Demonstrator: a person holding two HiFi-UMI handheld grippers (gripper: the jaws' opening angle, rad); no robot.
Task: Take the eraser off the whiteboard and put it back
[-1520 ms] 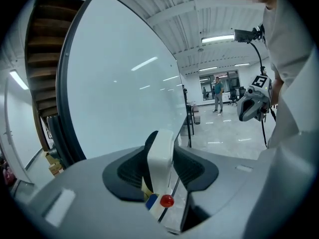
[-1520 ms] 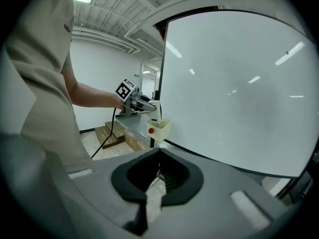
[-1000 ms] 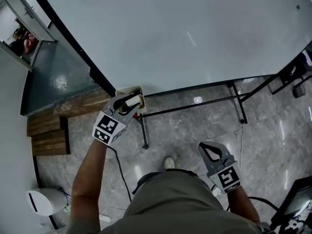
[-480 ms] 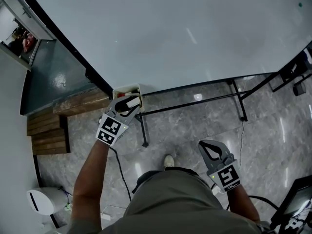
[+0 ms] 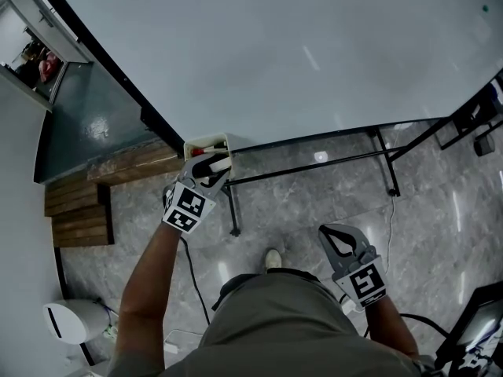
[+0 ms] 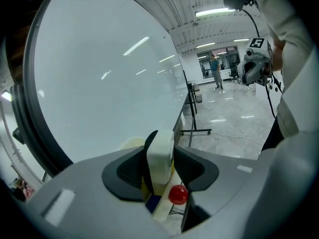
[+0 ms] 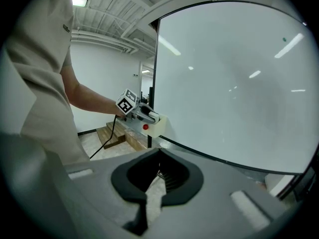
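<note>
Head view: the smooth whiteboard (image 5: 299, 53) ends in a black frame at its lower left corner, where a cream tray (image 5: 206, 140) hangs, with glossy grey floor (image 5: 299, 210) open beneath. Left gripper view: my left hand-held gripper (image 6: 162, 169) pinches the blocky white eraser (image 6: 160, 156) at the tray's near rim, its jaws just easing wider. Right gripper view: my right hand-held gripper (image 7: 158, 176) is closed and empty, well apart.

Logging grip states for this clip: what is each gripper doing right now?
Left gripper: closed on the white block-shaped eraser.
Right gripper: closed, empty.
</note>
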